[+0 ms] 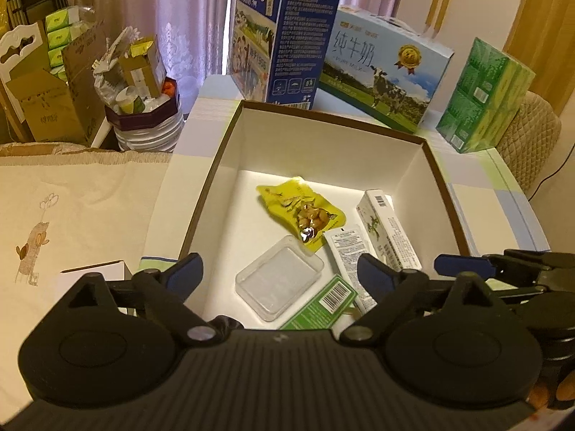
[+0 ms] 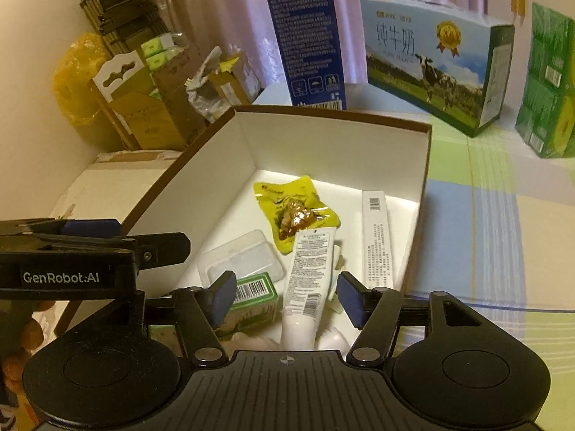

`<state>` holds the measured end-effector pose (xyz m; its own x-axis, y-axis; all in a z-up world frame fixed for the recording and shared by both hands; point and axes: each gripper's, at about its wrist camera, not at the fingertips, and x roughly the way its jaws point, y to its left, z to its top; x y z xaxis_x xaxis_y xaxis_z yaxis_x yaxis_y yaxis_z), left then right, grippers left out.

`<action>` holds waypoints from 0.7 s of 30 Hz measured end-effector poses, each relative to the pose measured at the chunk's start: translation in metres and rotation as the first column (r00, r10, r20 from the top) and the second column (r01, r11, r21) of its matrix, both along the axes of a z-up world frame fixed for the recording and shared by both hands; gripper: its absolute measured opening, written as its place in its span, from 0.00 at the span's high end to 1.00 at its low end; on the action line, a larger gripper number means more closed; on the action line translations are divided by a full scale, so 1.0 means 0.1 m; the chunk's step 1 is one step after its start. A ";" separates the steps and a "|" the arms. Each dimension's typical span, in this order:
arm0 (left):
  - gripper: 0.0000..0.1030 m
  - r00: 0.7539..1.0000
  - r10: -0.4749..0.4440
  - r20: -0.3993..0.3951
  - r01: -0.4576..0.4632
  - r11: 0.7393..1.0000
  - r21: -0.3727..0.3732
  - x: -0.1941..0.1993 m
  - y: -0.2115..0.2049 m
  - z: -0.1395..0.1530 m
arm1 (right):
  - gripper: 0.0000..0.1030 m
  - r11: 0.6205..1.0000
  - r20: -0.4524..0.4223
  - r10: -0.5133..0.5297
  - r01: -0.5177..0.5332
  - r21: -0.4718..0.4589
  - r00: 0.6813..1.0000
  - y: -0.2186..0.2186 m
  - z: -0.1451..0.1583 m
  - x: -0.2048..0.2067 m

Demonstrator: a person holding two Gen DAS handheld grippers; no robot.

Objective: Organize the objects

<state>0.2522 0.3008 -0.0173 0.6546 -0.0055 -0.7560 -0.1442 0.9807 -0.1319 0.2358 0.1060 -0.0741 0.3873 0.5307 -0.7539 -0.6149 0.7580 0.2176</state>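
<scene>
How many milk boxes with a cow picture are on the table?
1 with a cow clearly showing: the light blue milk box behind the open box, right of the tall dark blue milk carton, whose picture is too small to tell.

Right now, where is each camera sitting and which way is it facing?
Left wrist: on the left gripper, above the box's near edge, facing down into it and toward the milk cartons; its own open fingers show, with the right gripper alongside.
Right wrist: on the right gripper, facing the same way over the tube; its open fingers show, with the left gripper.
Shared: box, yellow packet, tube, clear tray, milk cartons.
</scene>
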 end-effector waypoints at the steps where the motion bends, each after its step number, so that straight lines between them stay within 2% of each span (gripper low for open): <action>1: 0.12 1.000 -0.001 0.004 0.001 1.000 0.001 -0.02 -0.01 0.01 | 0.40 1.000 0.011 0.000 0.000 -0.005 1.000 -0.02 0.02 -0.03; 10: 0.07 0.999 -0.011 0.049 0.010 1.000 0.022 -0.28 -0.14 0.16 | 0.35 0.998 0.060 -0.047 0.048 -0.029 0.997 -0.25 0.17 -0.25; 14: 0.01 0.997 -0.001 0.072 -0.002 1.000 0.030 -0.42 -0.21 0.25 | 0.34 0.998 0.062 -0.053 0.055 -0.031 0.997 -0.36 0.22 -0.33; 21: 0.01 0.995 0.032 0.099 -0.035 0.999 0.031 -0.67 -0.35 0.37 | 0.34 0.999 0.065 -0.034 0.035 -0.016 0.997 -0.57 0.31 -0.50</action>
<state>0.1852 0.2659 0.0196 0.7252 0.0413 -0.6874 -0.1646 0.9797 -0.1148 0.1862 0.0485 -0.0430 0.4536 0.5034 -0.7354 -0.6010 0.7821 0.1647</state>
